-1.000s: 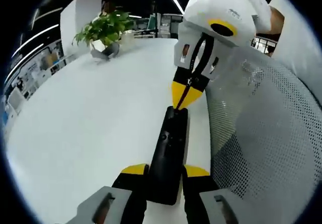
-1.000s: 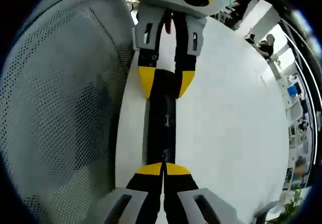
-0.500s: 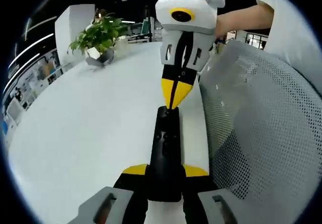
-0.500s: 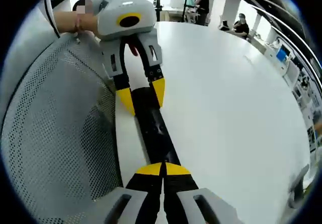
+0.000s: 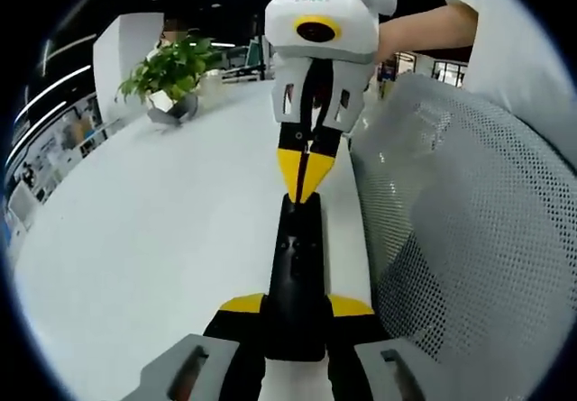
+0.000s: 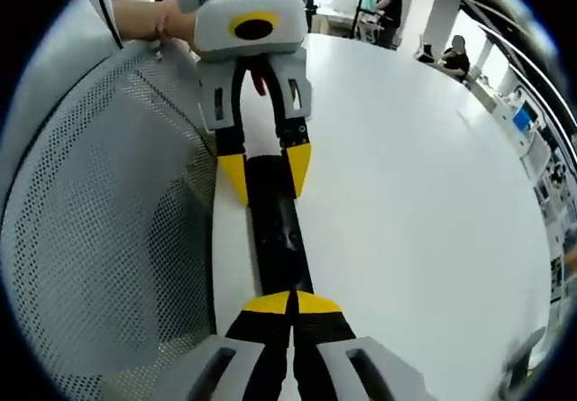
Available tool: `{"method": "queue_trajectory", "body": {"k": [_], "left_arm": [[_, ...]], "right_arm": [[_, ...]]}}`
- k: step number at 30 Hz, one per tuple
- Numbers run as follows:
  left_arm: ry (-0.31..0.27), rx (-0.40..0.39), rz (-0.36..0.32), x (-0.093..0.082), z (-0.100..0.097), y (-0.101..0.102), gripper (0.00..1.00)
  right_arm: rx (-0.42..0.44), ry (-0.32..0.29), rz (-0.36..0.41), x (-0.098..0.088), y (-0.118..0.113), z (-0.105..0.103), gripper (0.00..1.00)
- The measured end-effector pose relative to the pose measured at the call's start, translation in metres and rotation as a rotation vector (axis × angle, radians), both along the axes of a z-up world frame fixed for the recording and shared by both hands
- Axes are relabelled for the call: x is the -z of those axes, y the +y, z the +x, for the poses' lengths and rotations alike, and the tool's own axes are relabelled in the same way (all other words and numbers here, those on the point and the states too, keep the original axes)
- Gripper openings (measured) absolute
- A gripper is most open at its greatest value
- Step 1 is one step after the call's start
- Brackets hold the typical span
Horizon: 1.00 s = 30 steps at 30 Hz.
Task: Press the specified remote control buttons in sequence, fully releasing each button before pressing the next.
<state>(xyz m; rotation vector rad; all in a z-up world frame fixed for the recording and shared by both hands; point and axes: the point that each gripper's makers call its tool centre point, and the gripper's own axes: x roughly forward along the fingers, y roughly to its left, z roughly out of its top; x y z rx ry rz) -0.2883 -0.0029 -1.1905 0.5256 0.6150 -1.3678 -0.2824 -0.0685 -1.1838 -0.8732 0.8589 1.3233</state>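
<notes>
- The left tool (image 5: 296,305) stays clamped on the near end of the remote (image 5: 297,279), one yellow tip on each side of the black body. In the right gripper view the same tool (image 6: 265,168) grips the remote's (image 6: 275,230) far end.
- The right tool (image 6: 292,304) has its two yellow tips pressed together into one point. In the left gripper view that point (image 5: 303,174) sits at the remote's far end, touching it or just above; I cannot tell which.
- Compared with a second ago, the right tool has straightened: it leaned in from the right then and now lines up with the remote's long axis. The tip seems to have crept slightly toward the far end, though the camera has also moved.
- My reading: the pointer is finishing or easing off a press near the top row of buttons. Whether that button is fully released cannot be read from these views.
- The remote lies lengthwise on the white desk (image 5: 153,230), close along its edge, beside a grey mesh chair back (image 5: 469,239).
- A potted plant (image 5: 171,77) stands well apart at the desk's far side.
</notes>
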Motion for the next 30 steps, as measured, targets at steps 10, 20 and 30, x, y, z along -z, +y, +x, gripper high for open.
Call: {"method": "queue_trajectory", "body": {"k": [10, 20, 30], "left_arm": [[0.001, 0.000, -0.004, 0.002, 0.000, 0.001, 0.24], [0.001, -0.003, -0.003, 0.002, 0.000, 0.001, 0.24], [0.003, -0.004, -0.007, 0.003, 0.001, 0.001, 0.24]], "right_arm": [[-0.001, -0.033, -0.001, 0.000, -0.001, 0.000, 0.00], [0.090, 0.000, 0.094, -0.005, 0.004, -0.002, 0.00], [-0.029, -0.036, 0.026, 0.000, 0.010, -0.002, 0.00]]}}
